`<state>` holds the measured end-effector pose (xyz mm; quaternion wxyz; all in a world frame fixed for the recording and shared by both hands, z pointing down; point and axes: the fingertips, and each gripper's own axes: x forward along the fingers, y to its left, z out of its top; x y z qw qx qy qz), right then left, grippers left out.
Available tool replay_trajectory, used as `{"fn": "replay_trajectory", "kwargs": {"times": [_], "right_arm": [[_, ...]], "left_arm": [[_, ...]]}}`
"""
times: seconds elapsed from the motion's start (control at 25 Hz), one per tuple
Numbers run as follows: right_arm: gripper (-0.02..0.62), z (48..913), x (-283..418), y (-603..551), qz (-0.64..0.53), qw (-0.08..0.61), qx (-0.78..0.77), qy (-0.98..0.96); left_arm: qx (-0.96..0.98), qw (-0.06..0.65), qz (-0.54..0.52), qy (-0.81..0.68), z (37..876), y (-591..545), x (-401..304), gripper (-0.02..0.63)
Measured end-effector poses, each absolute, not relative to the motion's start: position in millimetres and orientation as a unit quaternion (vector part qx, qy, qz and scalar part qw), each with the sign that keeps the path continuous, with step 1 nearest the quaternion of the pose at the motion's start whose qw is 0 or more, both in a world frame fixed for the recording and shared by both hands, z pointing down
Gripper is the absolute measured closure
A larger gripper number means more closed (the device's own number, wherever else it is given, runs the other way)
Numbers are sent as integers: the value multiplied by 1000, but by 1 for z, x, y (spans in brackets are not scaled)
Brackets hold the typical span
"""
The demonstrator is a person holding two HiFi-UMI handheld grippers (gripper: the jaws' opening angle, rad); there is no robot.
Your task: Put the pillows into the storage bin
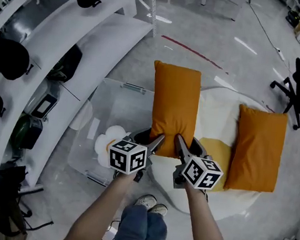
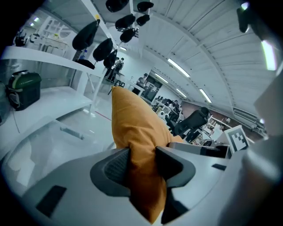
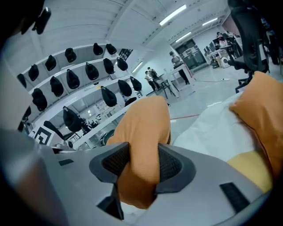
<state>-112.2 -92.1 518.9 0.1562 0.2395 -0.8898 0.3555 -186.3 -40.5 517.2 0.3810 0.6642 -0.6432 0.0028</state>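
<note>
The left hand-held gripper [image 1: 156, 139] and the right hand-held gripper [image 1: 183, 141] each pinch the near edge of a plump orange fabric pillow [image 1: 175, 101], with cloth bunched between the pads. The pillow is raised just right of the clear plastic storage bin [image 1: 126, 86] on the floor, and a second orange pillow [image 1: 258, 148] lies further right on a white sheet [image 1: 219, 110]. To do the carry well, I judge both grips should stay equally firm while the hands travel left together, bringing the far end past the bin's rim before lowering, since a slack side would likely let the soft pillow twist and drape over the edge.
</note>
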Motion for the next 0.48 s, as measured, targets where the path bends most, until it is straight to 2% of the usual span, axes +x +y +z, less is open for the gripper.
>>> {"fn": "replay_trajectory", "kwargs": {"times": [0.2, 0.48], "right_arm": [[399, 524, -192, -36, 358, 173, 187, -898], [399, 583, -267, 57, 370, 221, 124, -894]], "left_arm": [[619, 383, -7, -686, 520, 24, -260, 414], [554, 410, -26, -724, 576, 126, -326, 414]]}}
